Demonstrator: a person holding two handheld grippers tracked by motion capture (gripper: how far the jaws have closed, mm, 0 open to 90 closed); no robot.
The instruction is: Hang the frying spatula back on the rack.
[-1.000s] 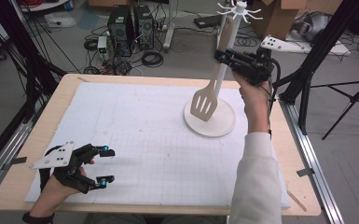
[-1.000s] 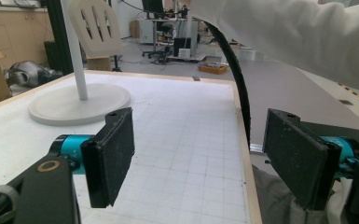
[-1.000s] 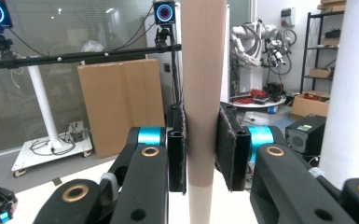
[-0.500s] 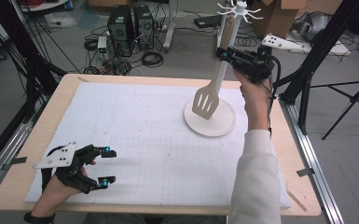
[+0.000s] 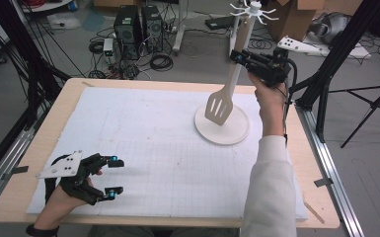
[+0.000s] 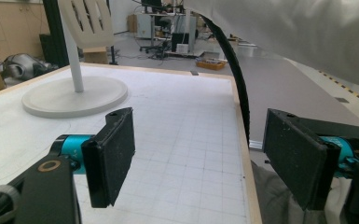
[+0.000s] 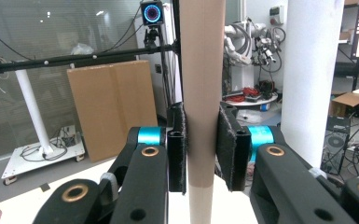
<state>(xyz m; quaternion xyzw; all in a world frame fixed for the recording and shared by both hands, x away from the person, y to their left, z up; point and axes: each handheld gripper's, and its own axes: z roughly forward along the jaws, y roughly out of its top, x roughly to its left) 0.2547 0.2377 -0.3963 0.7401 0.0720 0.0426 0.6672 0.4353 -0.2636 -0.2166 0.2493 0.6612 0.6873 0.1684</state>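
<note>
Cluttered lab floor behind a wooden table [image 5: 39, 148] topped with a white gridded mat [image 5: 153, 148].

Compared with half a second ago, hardly any change: same raised pose on the right, same rest on the left. Right gripper [image 5: 237, 56] held high at the far right, jaws clenched on the handle of a beige slotted spatula [image 5: 220, 106]; seen pinched between both pads in the right gripper view [image 7: 200, 149]. Spatula blade hanging down over the round white base of a white utensil stand [image 5: 222, 129], close against its upright pole. Left gripper [image 5: 114, 176] resting on the mat's near left, jaws spread wide and holding nothing, well apart from spatula and stand; same wide gap in the left gripper view [image 6: 200, 163].
</note>
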